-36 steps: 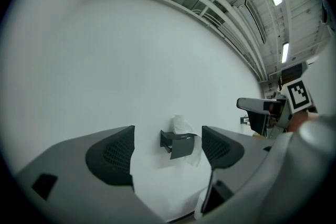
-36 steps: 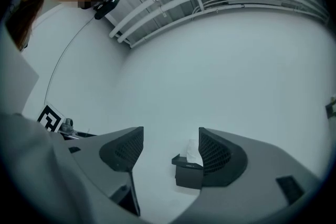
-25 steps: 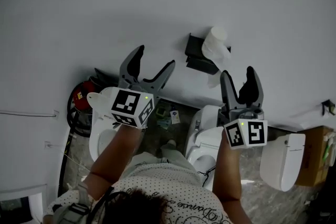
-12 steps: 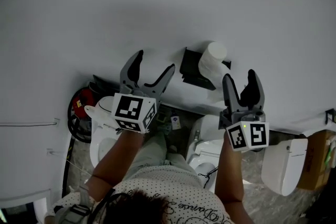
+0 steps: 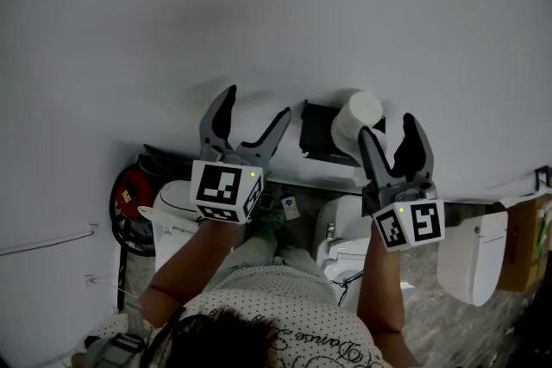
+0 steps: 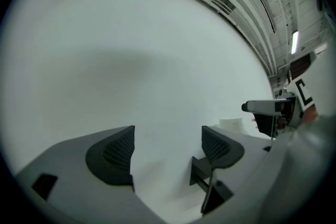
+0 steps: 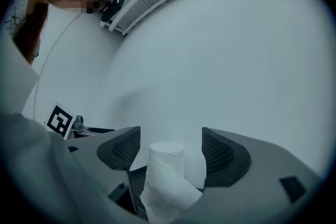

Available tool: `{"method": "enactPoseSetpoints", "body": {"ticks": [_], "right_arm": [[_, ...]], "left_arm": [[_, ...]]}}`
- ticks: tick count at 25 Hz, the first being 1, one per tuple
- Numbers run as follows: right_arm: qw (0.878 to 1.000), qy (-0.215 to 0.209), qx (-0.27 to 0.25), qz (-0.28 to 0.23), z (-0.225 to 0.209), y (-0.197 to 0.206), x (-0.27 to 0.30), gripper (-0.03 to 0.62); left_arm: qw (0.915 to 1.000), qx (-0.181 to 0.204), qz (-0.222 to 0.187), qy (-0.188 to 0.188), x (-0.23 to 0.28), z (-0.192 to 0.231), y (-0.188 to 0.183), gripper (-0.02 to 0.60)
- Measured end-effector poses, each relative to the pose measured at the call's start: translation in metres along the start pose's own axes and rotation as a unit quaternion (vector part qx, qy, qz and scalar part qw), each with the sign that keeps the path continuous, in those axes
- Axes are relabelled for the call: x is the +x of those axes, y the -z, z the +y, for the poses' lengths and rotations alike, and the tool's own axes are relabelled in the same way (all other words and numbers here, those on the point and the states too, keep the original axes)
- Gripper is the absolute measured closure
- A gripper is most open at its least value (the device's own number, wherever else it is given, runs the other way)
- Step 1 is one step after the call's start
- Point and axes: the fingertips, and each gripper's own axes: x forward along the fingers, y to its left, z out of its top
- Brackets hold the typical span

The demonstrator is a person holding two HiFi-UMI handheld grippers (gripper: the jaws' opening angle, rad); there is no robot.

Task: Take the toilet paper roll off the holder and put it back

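1. Jaws, right gripper [image 5: 388, 127]: apart and opening. The toilet paper roll [image 7: 164, 173] stood between them in the right gripper view, and neither pad touched it.
2. Jaws, left gripper [image 5: 256, 102]: wide apart, with only bare wall [image 5: 259, 4] between them.
3. Toilet paper roll: white, upright on the holder [image 5: 317, 132], with a loose end of paper draped down its near side. It stood just beyond the right gripper's tips and to the right of the left gripper.
4. Holder: black, fixed to the wall. It sat between the two grippers in the head view, and its edge showed just right of the left gripper's right jaw.
5. Marker cube [image 5: 408, 224]: on the right gripper's near end. A second one sat on the left gripper.
6. Toilet [image 5: 345, 250]: white, low in the head view, beside the person's right forearm.
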Motion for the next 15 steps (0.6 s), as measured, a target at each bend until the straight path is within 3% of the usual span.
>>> {"method": "enactPoseSetpoints", "body": {"ticks": [6,15], "right_arm": [[1.0,-0.008,-0.001,0.021,0.001,0.008,0.016,0.206],[0.995,-0.064,0.029,0.07,-0.007,0.024,0.02,0.184]], "left_arm": [[0.9999,0.002,0.01,0.007,0.012,0.007,0.007,0.198],[0.9997,-0.006,0.02,-0.015,0.021,-0.005,0.011,0.198]]}}
